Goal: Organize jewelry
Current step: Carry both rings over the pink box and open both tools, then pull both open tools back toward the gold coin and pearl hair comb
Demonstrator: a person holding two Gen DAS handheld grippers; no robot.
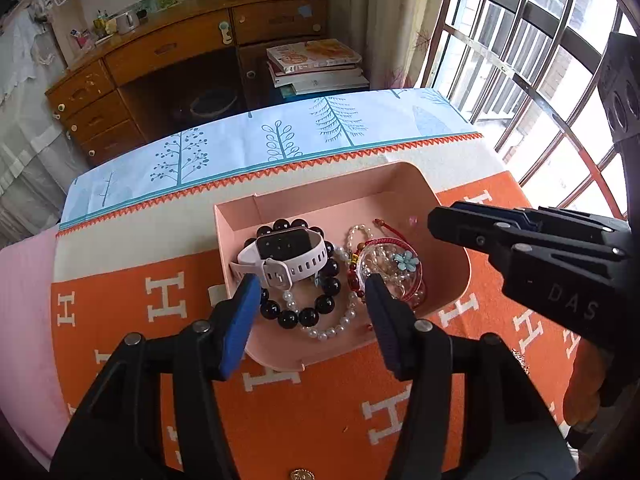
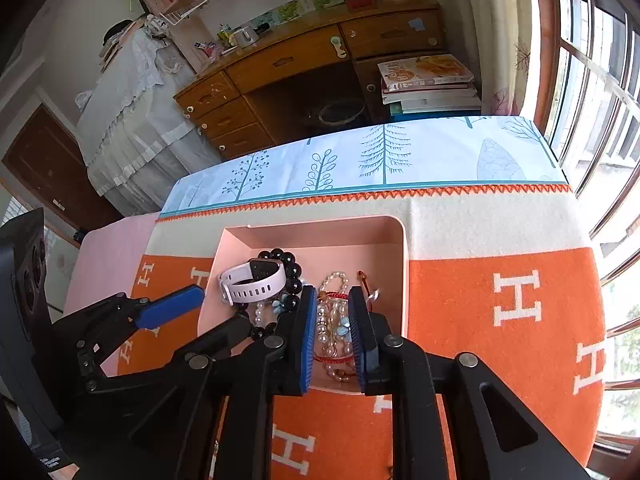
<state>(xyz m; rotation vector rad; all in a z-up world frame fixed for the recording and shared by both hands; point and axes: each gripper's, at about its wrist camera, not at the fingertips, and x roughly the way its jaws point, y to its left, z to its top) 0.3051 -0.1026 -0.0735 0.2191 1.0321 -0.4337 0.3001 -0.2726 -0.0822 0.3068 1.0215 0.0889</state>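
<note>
A pink tray (image 1: 404, 184) (image 2: 394, 240) sits on the orange blanket and holds jewelry. In it lie a white-strapped smartwatch (image 1: 286, 256) (image 2: 256, 282), a black bead bracelet (image 1: 320, 304) (image 2: 292, 272), a pearl bracelet (image 1: 340, 326), and a pile of red cord and crystal bracelets with a blue flower (image 1: 406, 261) (image 2: 340, 326). My left gripper (image 1: 310, 294) is open, above the tray's near side over the black beads. My right gripper (image 2: 331, 320) (image 1: 436, 224) hovers over the tray's right part, jaws a narrow gap apart around the crystal pile, holding nothing that I can see.
The orange blanket with white H letters (image 1: 320, 420) (image 2: 500, 320) covers the table over a tree-print cloth (image 1: 280, 140). A small gold item (image 1: 302, 474) lies at the near edge. A wooden desk (image 1: 160, 52), stacked books (image 1: 316, 64) and a barred window (image 1: 540, 60) stand beyond.
</note>
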